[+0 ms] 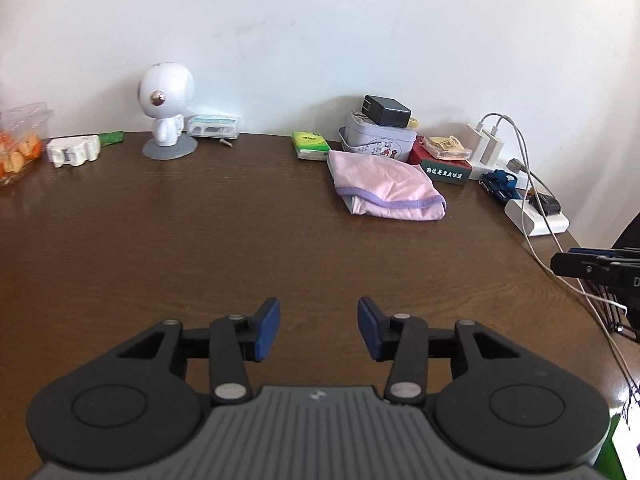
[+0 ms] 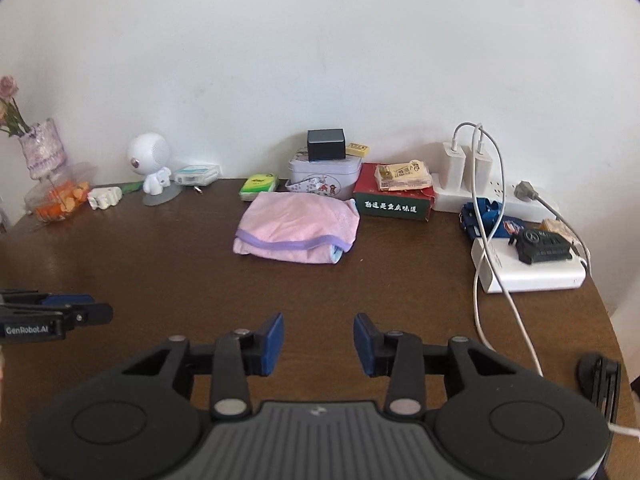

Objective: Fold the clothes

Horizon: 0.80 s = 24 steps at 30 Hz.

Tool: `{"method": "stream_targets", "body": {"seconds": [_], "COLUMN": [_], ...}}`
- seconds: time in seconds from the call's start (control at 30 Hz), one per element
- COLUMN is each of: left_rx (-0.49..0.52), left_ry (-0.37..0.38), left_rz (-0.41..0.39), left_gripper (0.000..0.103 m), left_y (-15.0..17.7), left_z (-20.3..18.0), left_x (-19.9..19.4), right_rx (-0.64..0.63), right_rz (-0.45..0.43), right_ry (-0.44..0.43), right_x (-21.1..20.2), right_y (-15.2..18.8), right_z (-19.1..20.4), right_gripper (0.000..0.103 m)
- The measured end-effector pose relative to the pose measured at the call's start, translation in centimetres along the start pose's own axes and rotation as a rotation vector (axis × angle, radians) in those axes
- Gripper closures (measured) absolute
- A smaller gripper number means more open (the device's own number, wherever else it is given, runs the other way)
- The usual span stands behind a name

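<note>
Right now my left gripper (image 1: 319, 328) and right gripper (image 2: 319, 343) both hover with fingers spread, holding nothing. From the right wrist view, the pink garment (image 2: 296, 232) lies bunched at 12 o'clock on the table (image 2: 160, 264); the white cables (image 2: 486, 240) at 2 o'clock could snag my right gripper if I swing wide

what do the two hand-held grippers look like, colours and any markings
Both are matte black plastic with two jointed fingers tipped by blue pads, silver pivot pins, two round black discs at the base and a ribbed grey centre plate bearing a small logo. This holds for the left hand-held gripper and the right hand-held gripper. From the right camera, the left one's side shows white "GenRobot.AI" lettering.
</note>
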<state>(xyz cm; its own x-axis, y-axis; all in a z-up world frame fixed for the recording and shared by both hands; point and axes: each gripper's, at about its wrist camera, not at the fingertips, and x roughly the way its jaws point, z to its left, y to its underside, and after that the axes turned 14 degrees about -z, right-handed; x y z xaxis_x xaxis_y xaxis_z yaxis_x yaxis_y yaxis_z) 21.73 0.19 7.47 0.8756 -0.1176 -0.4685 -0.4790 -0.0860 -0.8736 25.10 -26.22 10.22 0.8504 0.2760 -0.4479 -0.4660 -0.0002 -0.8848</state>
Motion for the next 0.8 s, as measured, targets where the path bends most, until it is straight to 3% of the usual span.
{"method": "stream_targets", "body": {"seconds": [0.1, 0.17, 0.23, 0.4, 0.57, 0.63, 0.7, 0.8], "left_rx": [0.011, 0.009, 0.01, 0.035, 0.059, 0.097, 0.108, 0.111], "left_ry": [-0.012, -0.012, -0.017, -0.032, -0.071, -0.096, -0.122, -0.138], "left_rz": [0.004, 0.02, 0.034, 0.015, -0.01, -0.025, -0.02, -0.048], "left_gripper": [0.043, 0.028, 0.024, 0.017, 0.011, 0.011, 0.011, 0.007], "left_y": [3.1, 5.3, 7.5, 11.9, 15.2, 16.3, 17.1, 17.7], "left_z": [-0.1, -0.3, -0.4, -0.6, -0.8, -1.1, -1.3, -1.5], "left_x": [-4.2, -6.9, -9.5, -15.1, -18.2, -18.5, -18.5, -18.5], "right_rx": [0.039, 0.067, 0.081, 0.065, 0.061, 0.05, 0.037, 0.018], "right_rz": [-0.046, -0.066, -0.071, -0.056, -0.079, -0.095, -0.12, -0.138], "right_ry": [-0.036, -0.059, -0.078, -0.048, -0.004, 0.009, 0.04, 0.092], "right_x": [-4.8, -7.7, -10.2, -14.7, -17.3, -17.9, -18.1, -17.6], "right_y": [2.5, 4.4, 6.5, 11.8, 16.7, 17.8, 18.7, 19.5], "right_z": [2.2, 3.6, 4.9, 7.9, 9.7, 10.2, 10.5, 10.7], "right_gripper": [0.059, 0.055, 0.052, 0.051, 0.045, 0.025, 0.013, 0.012]}}
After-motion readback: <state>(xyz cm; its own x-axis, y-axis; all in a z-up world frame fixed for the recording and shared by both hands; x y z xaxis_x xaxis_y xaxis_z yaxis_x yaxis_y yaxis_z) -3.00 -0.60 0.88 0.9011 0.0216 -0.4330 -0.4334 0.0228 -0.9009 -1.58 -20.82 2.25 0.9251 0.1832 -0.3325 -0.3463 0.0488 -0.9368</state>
